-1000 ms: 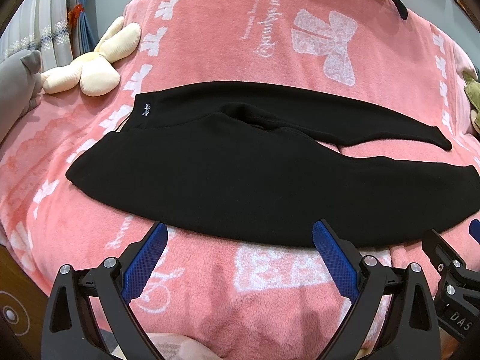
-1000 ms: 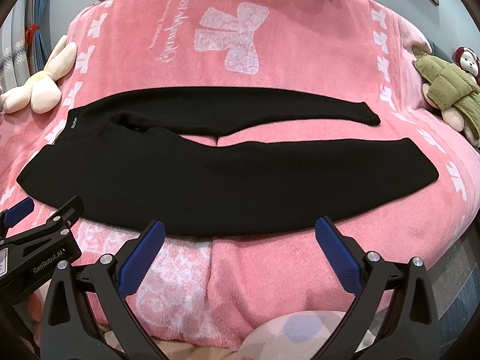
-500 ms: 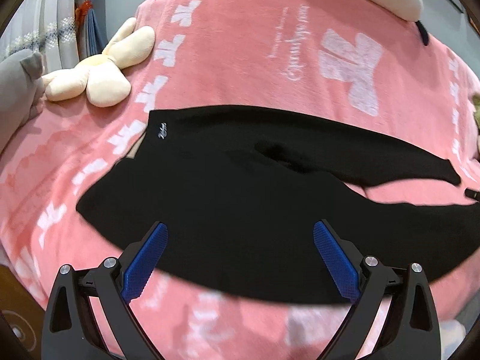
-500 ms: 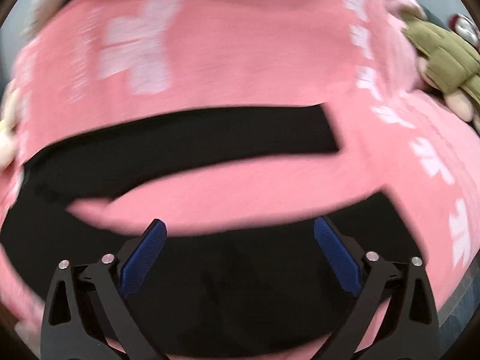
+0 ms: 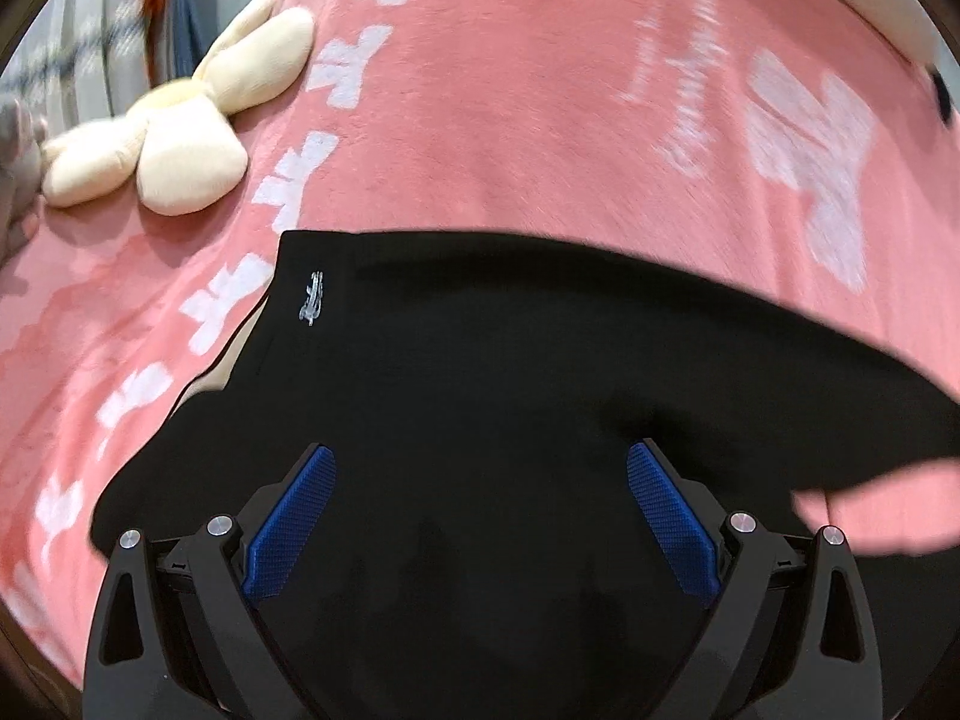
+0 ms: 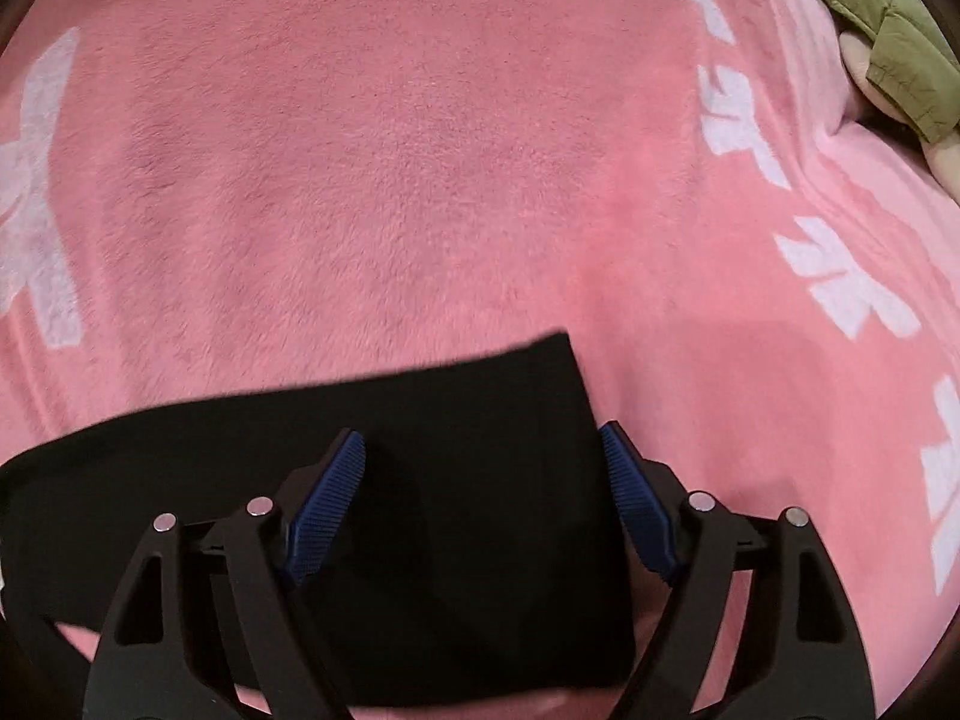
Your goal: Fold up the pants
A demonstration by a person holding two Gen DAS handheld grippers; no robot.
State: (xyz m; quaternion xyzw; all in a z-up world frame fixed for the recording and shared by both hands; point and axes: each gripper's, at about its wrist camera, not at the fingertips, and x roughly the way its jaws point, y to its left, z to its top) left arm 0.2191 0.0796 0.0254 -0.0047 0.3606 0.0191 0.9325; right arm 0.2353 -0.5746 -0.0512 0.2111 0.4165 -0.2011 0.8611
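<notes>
One pair of black pants (image 5: pixel 510 396) lies flat on a pink blanket (image 5: pixel 540 138) with white bow prints, which covers a bed. In the left wrist view the waist end is toward 10 o'clock, with a small white logo (image 5: pixel 312 306) near the upper corner, and the legs run away toward 3 o'clock. The left gripper (image 5: pixel 480 516) is over the hip part of the pants, and its blue fingers (image 5: pixel 294 528) are spread wide with only black cloth seen between them. In the right wrist view the cuff end of one leg (image 6: pixel 456 462) lies at 6 o'clock. The right gripper (image 6: pixel 480 498) stands over this cuff, fingers (image 6: pixel 636 504) wide apart, the right one just at the cuff edge. A cream plush toy (image 5: pixel 174 126) lies at 10 o'clock on the blanket, well apart from the pants. An olive green padded thing (image 6: pixel 888 30) is at 2 o'clock in the right view.
</notes>
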